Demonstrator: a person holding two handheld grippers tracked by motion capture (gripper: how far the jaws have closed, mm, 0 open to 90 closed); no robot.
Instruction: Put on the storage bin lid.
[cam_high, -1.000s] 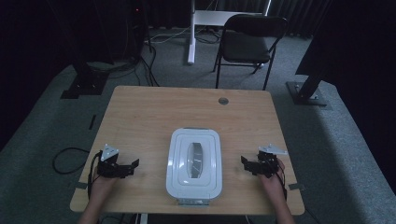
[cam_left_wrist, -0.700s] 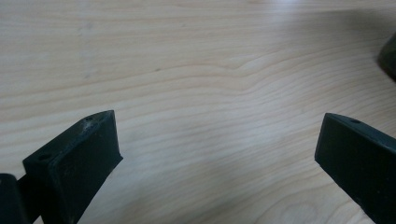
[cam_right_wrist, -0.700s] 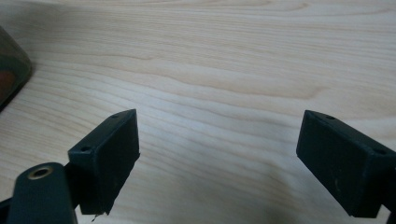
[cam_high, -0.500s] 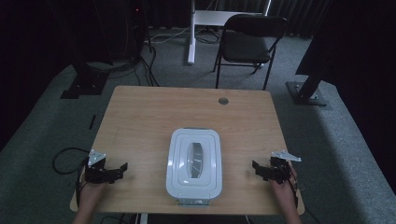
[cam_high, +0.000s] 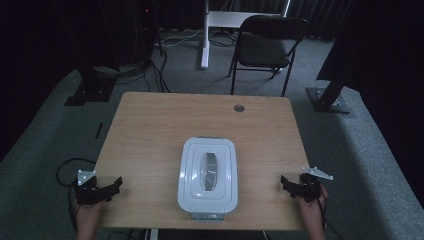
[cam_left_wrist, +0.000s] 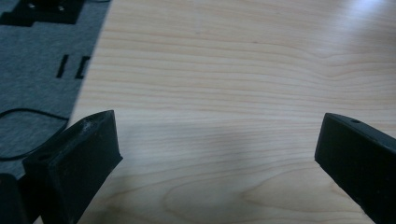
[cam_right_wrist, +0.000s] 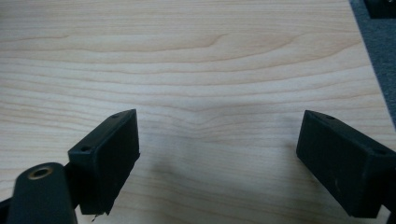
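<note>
Table (cam_high: 150, 130): a light wooden top with clear grain, standing on a grey carpet floor. A small round hole (cam_high: 239, 107) is near its far edge.
Chair (cam_high: 267, 47): dark, it stands behind the table on the far side, well apart from the work.
Box (cam_high: 208, 176): a white plastic container with rounded corners and a lid on top. The lid has a long oval part in its middle that looks clear or shiny. A small grey latch shows at the near short side. The box lies flat on the near half of the table, a little right of the middle, with its long side running away from the person.
Box and jaws: the box lies between the two grippers, well apart from both. Neither gripper touches it.
Left gripper (cam_high: 114, 186): held at the near left edge of the table, pointing toward the box. In the left gripper view its two black jaws stand wide apart, with only bare wood between them.
Right gripper (cam_high: 285, 182): held near the right near corner of the table, pointing toward the box. In the right gripper view its jaws are also spread wide, with nothing between them except wood.
Hands: each hand holds its gripper from behind, at the bottom of the high view.
</note>
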